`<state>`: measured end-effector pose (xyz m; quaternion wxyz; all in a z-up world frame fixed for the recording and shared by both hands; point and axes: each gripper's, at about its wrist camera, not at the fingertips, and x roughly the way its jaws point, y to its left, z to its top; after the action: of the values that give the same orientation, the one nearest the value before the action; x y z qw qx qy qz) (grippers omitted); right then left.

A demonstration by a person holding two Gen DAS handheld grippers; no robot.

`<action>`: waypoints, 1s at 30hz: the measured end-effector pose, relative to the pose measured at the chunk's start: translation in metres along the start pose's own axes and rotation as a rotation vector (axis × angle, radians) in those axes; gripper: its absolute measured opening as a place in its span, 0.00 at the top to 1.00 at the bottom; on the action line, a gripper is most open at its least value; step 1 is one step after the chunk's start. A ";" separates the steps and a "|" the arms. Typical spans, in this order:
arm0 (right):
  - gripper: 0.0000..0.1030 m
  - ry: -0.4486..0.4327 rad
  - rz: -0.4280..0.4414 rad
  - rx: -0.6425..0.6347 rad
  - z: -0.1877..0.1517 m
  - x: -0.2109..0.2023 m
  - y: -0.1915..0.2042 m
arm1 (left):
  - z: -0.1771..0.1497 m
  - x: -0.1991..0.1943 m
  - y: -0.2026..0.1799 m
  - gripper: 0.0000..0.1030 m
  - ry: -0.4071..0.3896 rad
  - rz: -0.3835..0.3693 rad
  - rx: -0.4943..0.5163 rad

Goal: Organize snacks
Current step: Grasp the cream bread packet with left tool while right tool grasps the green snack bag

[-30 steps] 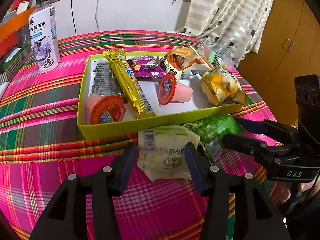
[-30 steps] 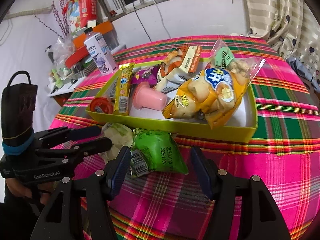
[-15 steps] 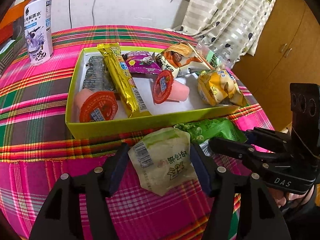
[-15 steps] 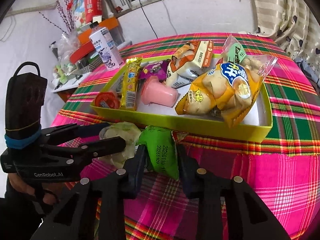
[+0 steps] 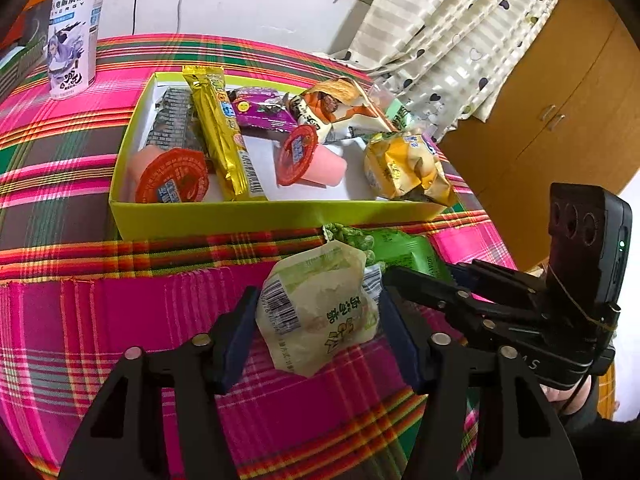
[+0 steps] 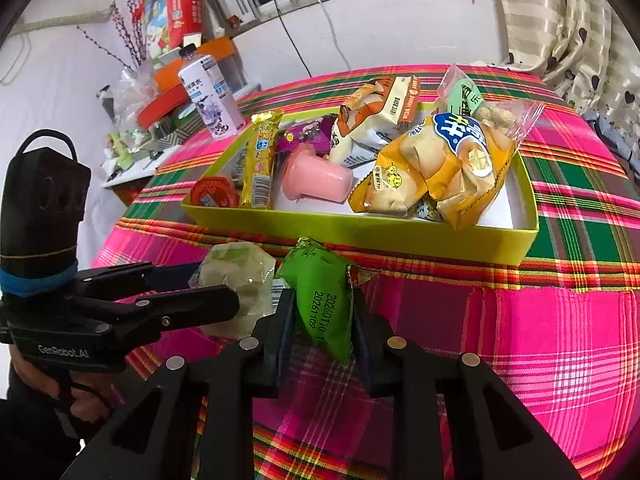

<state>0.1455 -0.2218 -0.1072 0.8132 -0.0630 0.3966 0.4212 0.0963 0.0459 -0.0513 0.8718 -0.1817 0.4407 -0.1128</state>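
A yellow-green box point(image 5: 280, 216) point(image 6: 360, 232) on the plaid table holds several snacks. In front of it lie a pale green snack packet point(image 5: 320, 312) point(image 6: 236, 280) and a green pea packet point(image 6: 324, 304) point(image 5: 400, 248). My left gripper point(image 5: 316, 328) has its jaws around the pale packet, touching both of its sides. My right gripper point(image 6: 320, 320) is shut on the green pea packet, squeezing it upright just above the cloth. Each gripper shows in the other's view, the right point(image 5: 440, 292) and the left point(image 6: 192, 292).
A white drink bottle point(image 5: 72, 28) point(image 6: 208, 96) stands beyond the box at the far left. Inside the box lie jelly cups point(image 5: 172, 180), a gold bar point(image 5: 224, 136) and a yellow biscuit bag point(image 6: 436, 168). A cluttered shelf point(image 6: 160, 92) lies left, a wooden cabinet point(image 5: 560, 100) right.
My right gripper closed on the green pea packet and squeezed it upright. My left gripper advanced around the pale packet, which tilted and shifted right.
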 end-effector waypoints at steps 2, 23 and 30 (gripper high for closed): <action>0.76 -0.001 0.000 0.003 0.000 0.000 -0.001 | -0.001 0.001 0.000 0.53 -0.001 0.014 0.008; 0.78 -0.030 -0.047 0.017 -0.009 -0.021 -0.008 | -0.007 -0.026 -0.030 0.79 -0.084 0.005 0.132; 0.79 -0.041 -0.060 0.011 -0.011 -0.029 -0.006 | -0.006 -0.037 -0.034 0.90 -0.122 0.050 0.151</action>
<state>0.1337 -0.2485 -0.0961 0.8338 -0.0617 0.3800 0.3957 0.0683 0.0270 -0.0130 0.9107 -0.1111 0.3816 -0.1125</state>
